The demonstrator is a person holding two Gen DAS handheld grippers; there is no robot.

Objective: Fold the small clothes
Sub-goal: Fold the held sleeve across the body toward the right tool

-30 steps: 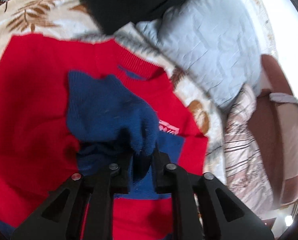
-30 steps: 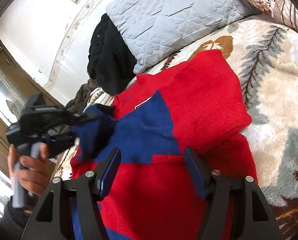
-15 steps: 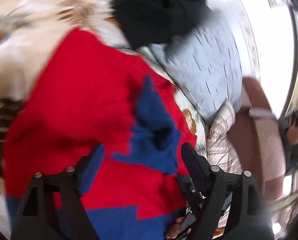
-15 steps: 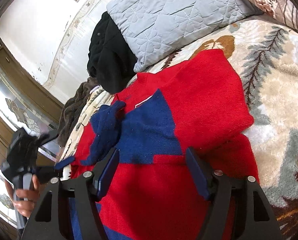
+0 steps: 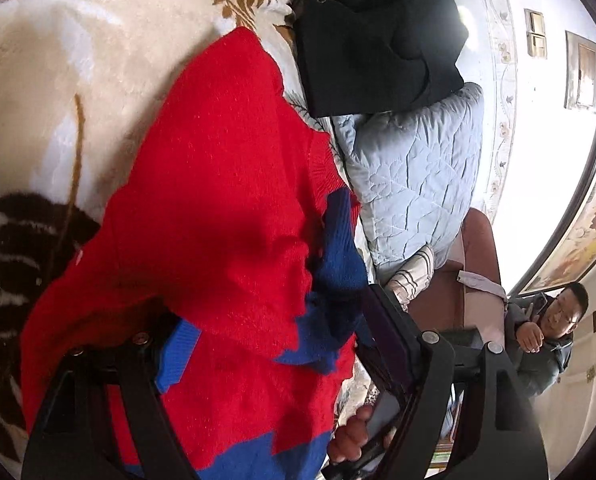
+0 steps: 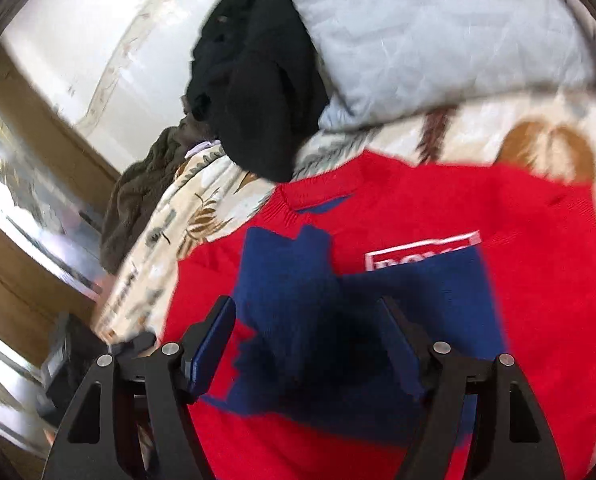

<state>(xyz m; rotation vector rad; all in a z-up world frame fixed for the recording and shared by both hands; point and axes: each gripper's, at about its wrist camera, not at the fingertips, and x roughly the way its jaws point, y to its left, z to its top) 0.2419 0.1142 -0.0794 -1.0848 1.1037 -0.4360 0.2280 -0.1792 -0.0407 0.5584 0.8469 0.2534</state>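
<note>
Plainly, the bed [image 5: 49,92] carries the red and blue sweater [image 6: 498,208] spread flat, its folded-in blue sleeve [image 6: 285,268] running away from the right tongs [image 6: 310,356]. Those gape wide directly over it, nearer than the equally wide, empty left tongs [image 5: 265,356].

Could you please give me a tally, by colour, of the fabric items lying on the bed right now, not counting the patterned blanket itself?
Red and blue: 1, the sweater
Black: 1, the black garment
Pale blue: 1, the pillow
Grey-brown: 1, the knit at the bed's edge
Total: 4
</note>
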